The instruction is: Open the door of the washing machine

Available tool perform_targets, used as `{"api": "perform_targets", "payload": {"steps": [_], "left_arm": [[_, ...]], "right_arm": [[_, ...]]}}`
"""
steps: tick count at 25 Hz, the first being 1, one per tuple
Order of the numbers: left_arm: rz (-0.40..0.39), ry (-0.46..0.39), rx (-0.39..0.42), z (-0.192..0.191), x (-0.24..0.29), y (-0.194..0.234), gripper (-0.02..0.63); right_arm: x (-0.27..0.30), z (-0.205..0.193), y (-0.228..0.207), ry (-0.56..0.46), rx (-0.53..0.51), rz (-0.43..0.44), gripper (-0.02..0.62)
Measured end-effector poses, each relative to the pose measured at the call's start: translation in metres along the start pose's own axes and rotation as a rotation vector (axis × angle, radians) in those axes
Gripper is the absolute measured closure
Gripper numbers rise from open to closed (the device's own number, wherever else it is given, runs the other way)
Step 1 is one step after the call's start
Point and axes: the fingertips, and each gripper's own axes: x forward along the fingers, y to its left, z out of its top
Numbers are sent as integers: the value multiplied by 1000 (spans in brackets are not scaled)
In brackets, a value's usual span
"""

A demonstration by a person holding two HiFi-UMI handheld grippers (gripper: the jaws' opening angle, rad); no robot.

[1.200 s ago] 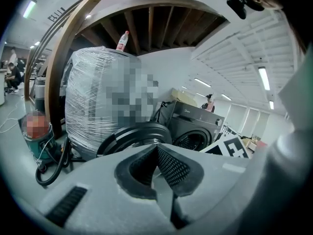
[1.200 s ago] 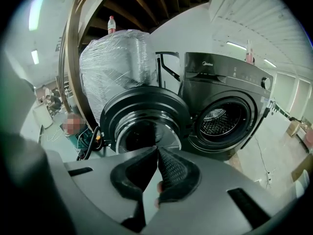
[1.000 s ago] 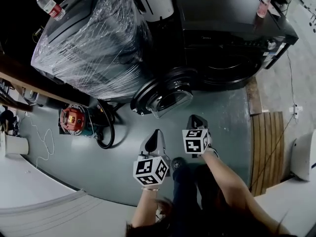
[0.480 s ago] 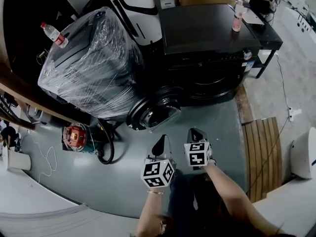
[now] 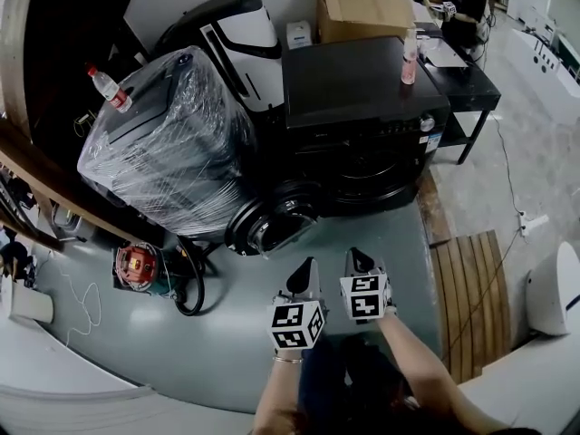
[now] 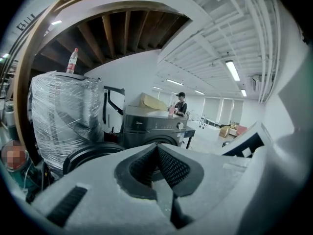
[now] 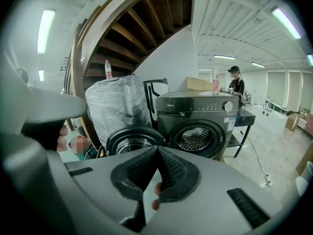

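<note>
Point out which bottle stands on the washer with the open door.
The pink bottle, on top of the black washer near its right edge. The red-capped bottle stands on the plastic-wrapped machine instead.

Grey-green floor (image 5: 227,333) with a black washing machine (image 5: 362,107) and film-wrapped appliance (image 5: 163,152) (side by side), a red device (image 5: 136,265), wooden slats (image 5: 467,297)

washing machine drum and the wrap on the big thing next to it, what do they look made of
Drum: probably stainless steel; it looks silvery and shiny and is dotted with small holes.
Wrap: thin clear plastic film, likely stretch wrap; it is glossy, creased and see-through, with white glare streaks across it.
</note>
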Motion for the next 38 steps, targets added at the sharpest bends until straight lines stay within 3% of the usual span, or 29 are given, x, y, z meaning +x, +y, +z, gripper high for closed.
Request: {"api": "perform_targets", "payload": {"steps": [13,21,30,38], "left_arm": [[-48,-40,65,55,-11,-70,594],[-134,-77,115,97,-20,-78,594],[-235,-128,161,136,-45,-89,594],[-258,-150,211,151,-57,-103,594]], "right_arm": [[-75,47,-41,-110,-7,-32,595],[-104,93,-50,-213,23,-94,595],[-144,141,-43,-343,-34,-148,595],[-171,164,-42,-409,-81,-155,595]]}}
